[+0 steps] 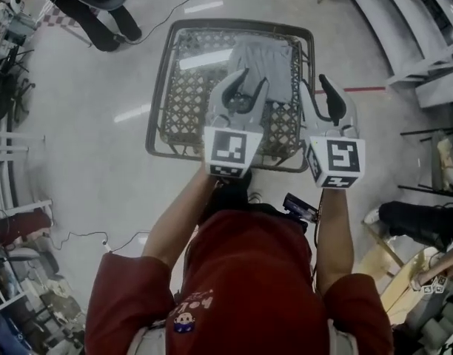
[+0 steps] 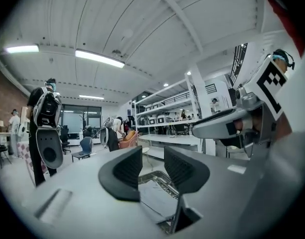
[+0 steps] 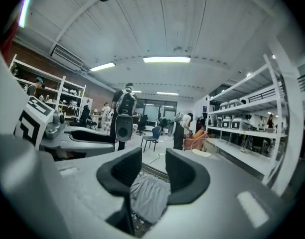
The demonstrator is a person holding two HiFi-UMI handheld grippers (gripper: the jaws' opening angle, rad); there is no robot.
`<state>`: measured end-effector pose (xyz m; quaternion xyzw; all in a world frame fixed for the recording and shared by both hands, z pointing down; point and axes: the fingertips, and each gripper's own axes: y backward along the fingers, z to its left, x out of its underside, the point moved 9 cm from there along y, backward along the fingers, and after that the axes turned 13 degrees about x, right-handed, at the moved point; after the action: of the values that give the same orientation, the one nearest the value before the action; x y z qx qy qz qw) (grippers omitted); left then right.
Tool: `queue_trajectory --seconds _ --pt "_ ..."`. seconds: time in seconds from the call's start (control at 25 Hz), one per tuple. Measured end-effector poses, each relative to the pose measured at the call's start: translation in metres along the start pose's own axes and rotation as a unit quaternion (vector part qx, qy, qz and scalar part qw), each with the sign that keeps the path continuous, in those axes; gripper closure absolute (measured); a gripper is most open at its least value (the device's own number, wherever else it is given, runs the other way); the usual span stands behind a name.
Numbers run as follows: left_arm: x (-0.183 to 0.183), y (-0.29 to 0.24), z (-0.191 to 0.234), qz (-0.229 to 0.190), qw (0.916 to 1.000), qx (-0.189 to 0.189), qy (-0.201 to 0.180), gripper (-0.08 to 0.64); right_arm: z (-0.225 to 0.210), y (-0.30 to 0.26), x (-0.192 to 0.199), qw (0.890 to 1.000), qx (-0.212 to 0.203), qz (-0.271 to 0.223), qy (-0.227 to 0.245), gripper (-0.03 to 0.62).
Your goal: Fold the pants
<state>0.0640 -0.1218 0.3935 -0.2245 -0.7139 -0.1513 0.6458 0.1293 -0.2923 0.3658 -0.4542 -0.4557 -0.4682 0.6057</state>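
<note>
Gaping empty: left gripper, right gripper.

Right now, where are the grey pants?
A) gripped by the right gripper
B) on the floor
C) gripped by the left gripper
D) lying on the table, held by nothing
D: the grey pants lie on the table, and the left gripper and right gripper both stand open and empty.

The pants are soft, matt grey cloth, lying toward 1 o'clock on a tabletop with a glossy clear sheet over woven lattice in a dark metal frame. The left tongs and right tongs have smooth matt grey plastic shells and ribbed black pads. The floor is polished and shiny.
</note>
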Motion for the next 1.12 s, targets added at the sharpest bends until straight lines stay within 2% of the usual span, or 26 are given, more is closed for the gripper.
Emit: queue_trajectory --seconds 0.28,0.4,0.52,0.92,1.12 --pt "-0.011 0.058 -0.03 -0.004 0.9995 -0.028 -0.012 0.434 0.016 0.066 -0.003 1.0 0.008 -0.021 0.001 0.45" --pt "-0.01 0.074 -0.037 -0.007 0.9994 -0.035 -0.007 0.434 0.019 0.084 -0.001 1.0 0.01 -0.027 -0.013 0.451" --pt "-0.007 0.088 -0.042 -0.008 0.9991 -0.041 0.0 0.436 0.021 0.095 0.003 0.999 0.012 -0.022 -0.026 0.451" --pt "-0.003 0.098 -0.055 -0.01 0.9994 -0.032 -0.002 0.495 0.028 0.106 0.005 1.0 0.002 -0.02 -0.015 0.473" --pt "-0.003 0.095 -0.059 -0.003 0.9994 -0.034 -0.002 0.545 0.03 0.108 0.007 1.0 -0.013 -0.014 -0.022 0.561"
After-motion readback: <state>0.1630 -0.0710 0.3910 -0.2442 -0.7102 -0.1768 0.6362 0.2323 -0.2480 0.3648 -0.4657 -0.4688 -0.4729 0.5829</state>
